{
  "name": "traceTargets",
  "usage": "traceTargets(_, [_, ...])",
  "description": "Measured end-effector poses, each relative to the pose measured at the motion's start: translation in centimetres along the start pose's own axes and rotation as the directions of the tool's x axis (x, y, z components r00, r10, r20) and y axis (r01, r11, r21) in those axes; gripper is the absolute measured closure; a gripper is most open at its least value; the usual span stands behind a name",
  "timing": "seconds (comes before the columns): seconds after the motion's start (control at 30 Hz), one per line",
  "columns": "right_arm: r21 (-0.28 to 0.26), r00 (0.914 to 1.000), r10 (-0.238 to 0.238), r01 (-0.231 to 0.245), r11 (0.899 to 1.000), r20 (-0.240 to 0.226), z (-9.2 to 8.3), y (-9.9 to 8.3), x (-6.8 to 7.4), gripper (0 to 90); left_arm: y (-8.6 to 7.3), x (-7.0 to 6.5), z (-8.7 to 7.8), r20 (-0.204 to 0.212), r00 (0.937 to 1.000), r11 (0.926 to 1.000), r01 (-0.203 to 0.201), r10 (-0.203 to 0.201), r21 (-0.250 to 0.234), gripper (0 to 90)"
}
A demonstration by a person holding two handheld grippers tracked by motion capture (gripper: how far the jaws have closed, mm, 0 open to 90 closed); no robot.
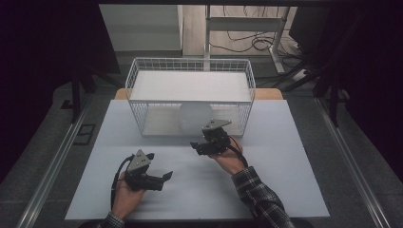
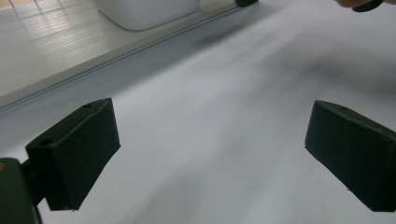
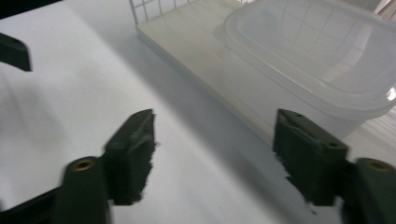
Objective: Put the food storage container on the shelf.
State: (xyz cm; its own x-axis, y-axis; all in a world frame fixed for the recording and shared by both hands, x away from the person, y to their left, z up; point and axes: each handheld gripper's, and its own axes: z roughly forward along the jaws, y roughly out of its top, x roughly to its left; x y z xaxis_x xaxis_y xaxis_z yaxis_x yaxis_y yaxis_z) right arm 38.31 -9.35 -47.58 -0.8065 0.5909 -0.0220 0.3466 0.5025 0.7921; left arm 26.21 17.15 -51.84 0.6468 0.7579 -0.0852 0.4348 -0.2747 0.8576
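Observation:
A translucent plastic container (image 1: 195, 116) (image 3: 317, 51) stands on the bottom board (image 3: 196, 42) of a white wire basket (image 1: 190, 64) at the back of the table. My right gripper (image 1: 196, 145) (image 3: 215, 154) hovers just in front of the basket's open side. It is open, nothing lies between its jaws, and the container sits just beyond its right jaw. My left gripper (image 1: 166, 176) (image 2: 210, 154) rests open at the front left over the bare white table sheet (image 1: 266, 156). From there the container (image 2: 144, 11) shows far off at the top.
The basket has an upper white shelf (image 1: 190, 85) above the container. Table legs and cables (image 1: 247, 42) lie on the floor behind. Metal rails (image 1: 52, 166) run along both sides of the table. One jaw of the left gripper (image 3: 14, 51) shows at the left edge of the right gripper view.

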Motion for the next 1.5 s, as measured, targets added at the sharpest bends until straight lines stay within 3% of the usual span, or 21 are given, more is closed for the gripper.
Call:
traceTargets(0.03, [-0.006, 1.0, -0.005, 0.005, 1.0, -0.006, -0.4, -0.2, 0.2, 19.2, -0.1, 0.0, 0.0, 0.001, 1.0, 1.0, 0.0, 0.0, 0.001, 2.6])
traceTargets(0.17, [-0.006, 0.9998, -0.015, 0.015, 1.0, -0.014, -1.1, -0.7, 0.6, 10.2, -0.2, -0.1, 0.0, 0.005, 1.0, 0.9999, -0.002, 0.002, 0.011, 2.6])
traceTargets(0.4, [-0.011, 1.0, -0.001, 0.001, 1.0, -0.009, -2.3, -1.9, 0.8, 4.5, -0.4, -0.3, 0.1, 0.006, 1.0, 0.9998, -0.005, 0.005, 0.018, 2.6])
traceTargets(0.77, [-0.006, 0.9995, 0.029, -0.029, 1.0, -0.016, -4.6, -4.1, 1.0, 1.0, -0.8, -0.5, -0.2, 0.003, 1.0, 0.9995, -0.009, 0.009, 0.03, 2.3])
traceTargets(1.23, [0.008, 0.9985, 0.008, -0.009, 1.0, 0.054, -8.0, -6.2, 1.5, 0.0, -1.3, -0.5, -1.5, -0.016, 0.9997, 0.9989, -0.016, 0.017, 0.045, 0.8])
traceTargets(1.5, [0.003, 0.998, 0.025, -0.025, 1.0, 0.058, -9.8, -7.5, 1.4, 0.0, -1.6, -0.5, -2.5, -0.037, 0.9992, 0.9988, -0.013, 0.015, 0.046, 0.2])
